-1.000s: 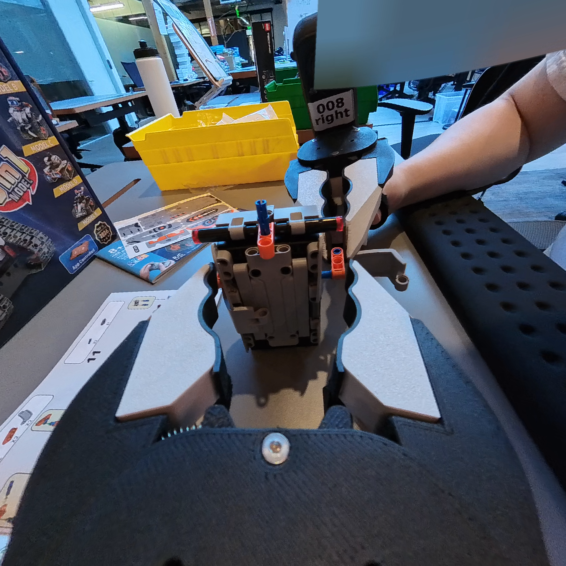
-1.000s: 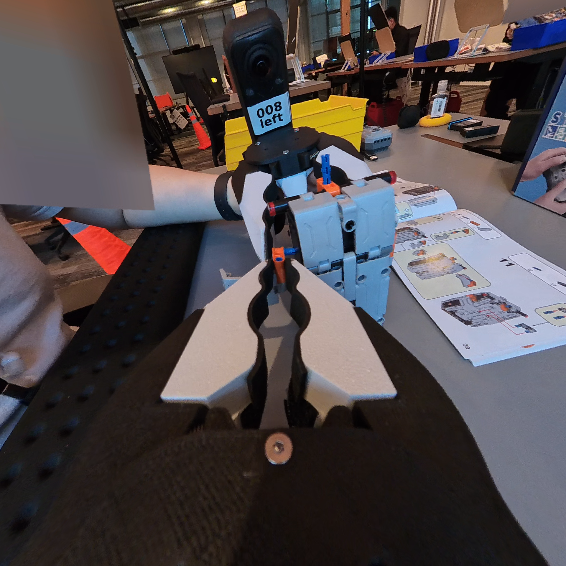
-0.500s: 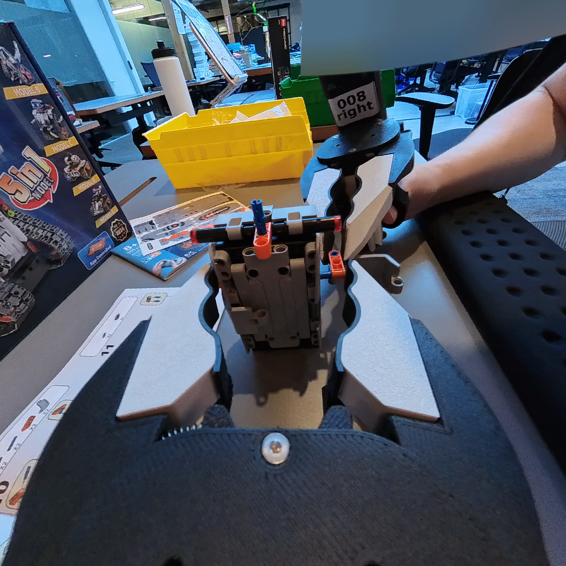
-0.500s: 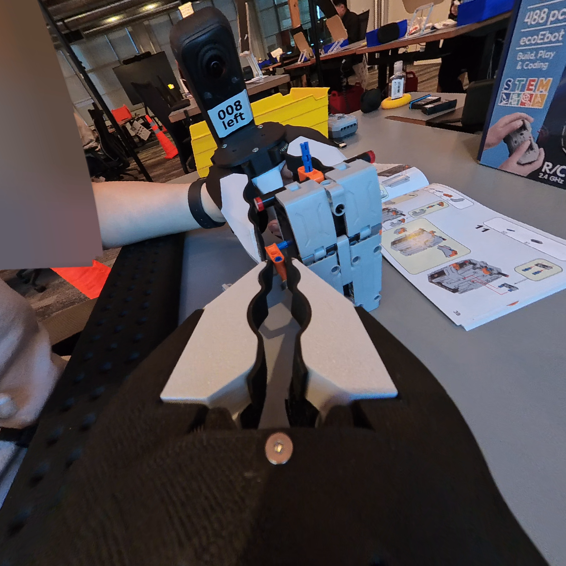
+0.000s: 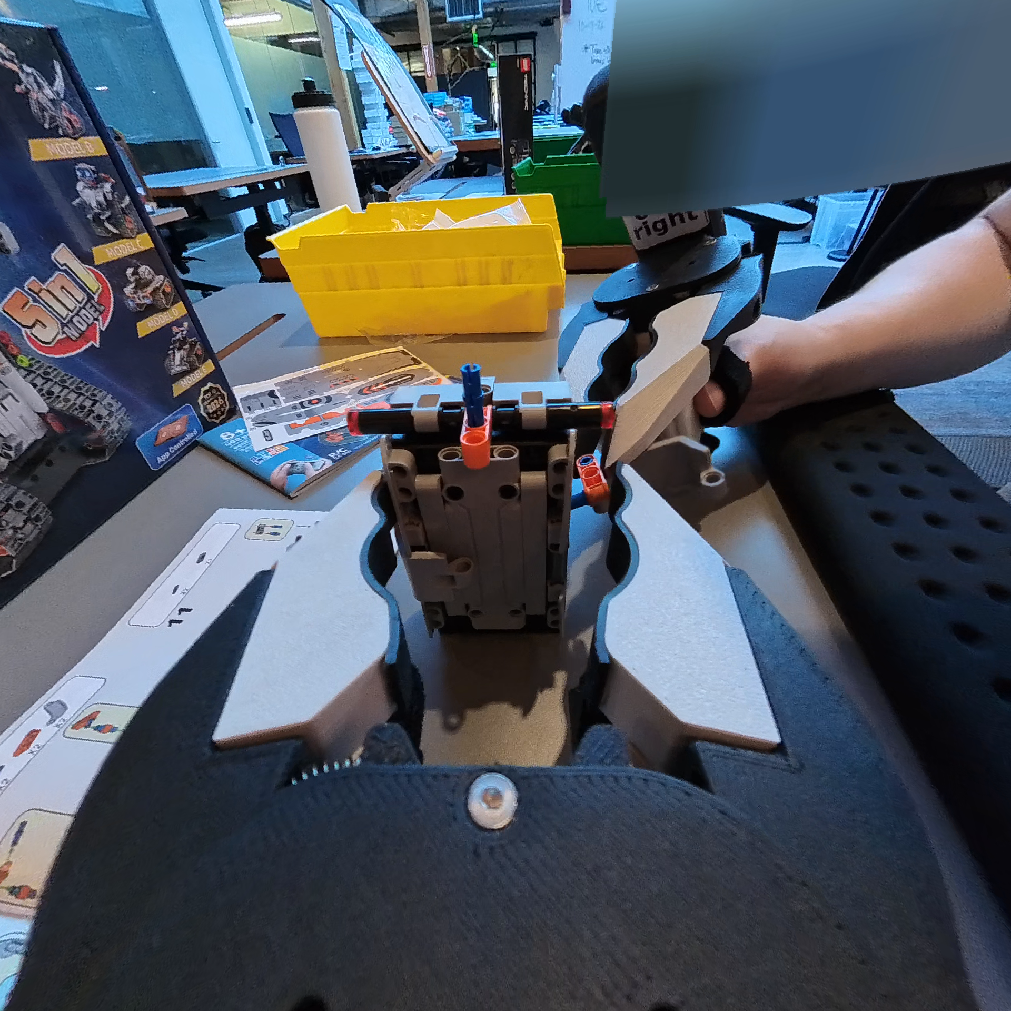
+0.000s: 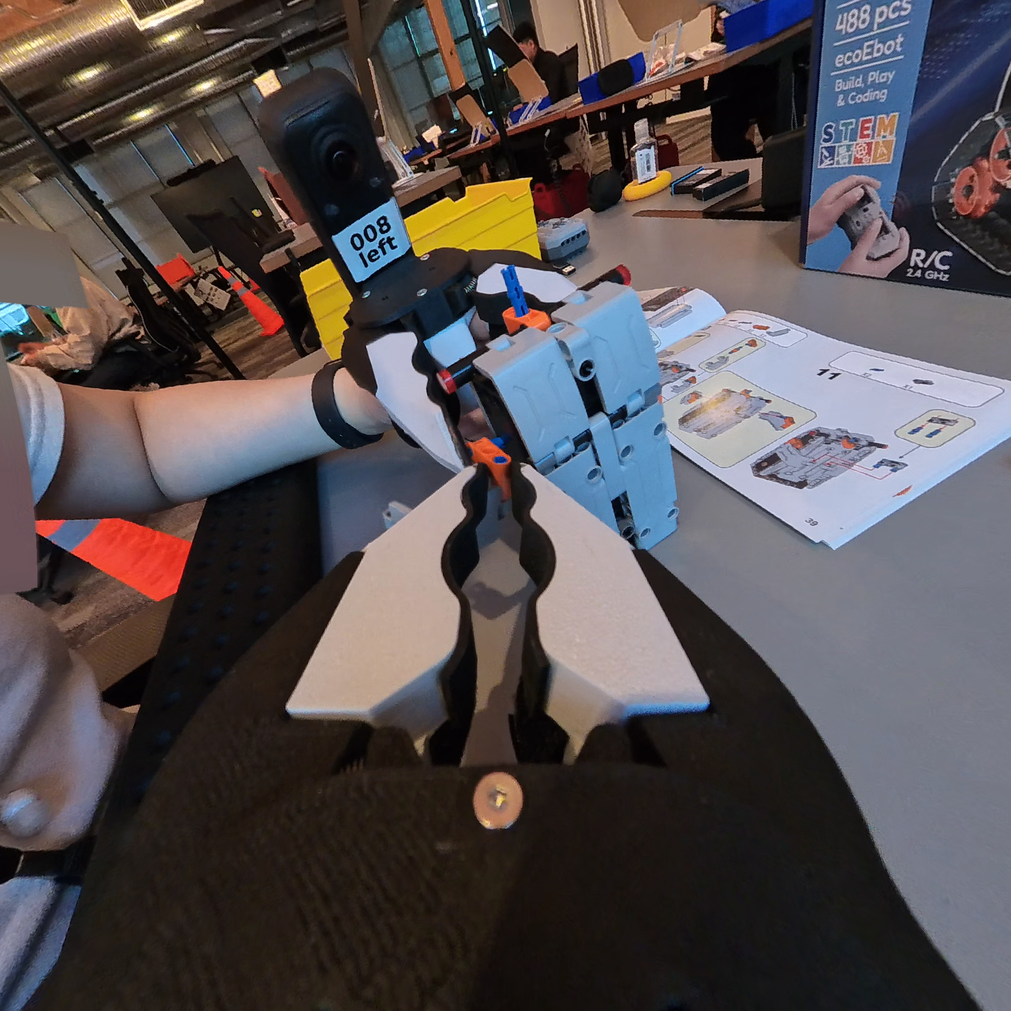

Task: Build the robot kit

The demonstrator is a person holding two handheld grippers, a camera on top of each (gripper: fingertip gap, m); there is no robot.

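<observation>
Left tongs (image 5: 495,525) clamp grey brick assembly (image 5: 481,525); right tongs (image 6: 495,476) pinch orange connector (image 6: 492,457). Hold assembly steady, stay square.

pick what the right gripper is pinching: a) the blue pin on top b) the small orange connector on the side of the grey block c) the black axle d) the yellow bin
b: the right gripper is closed on the orange connector at the side of the grey block.
</observation>
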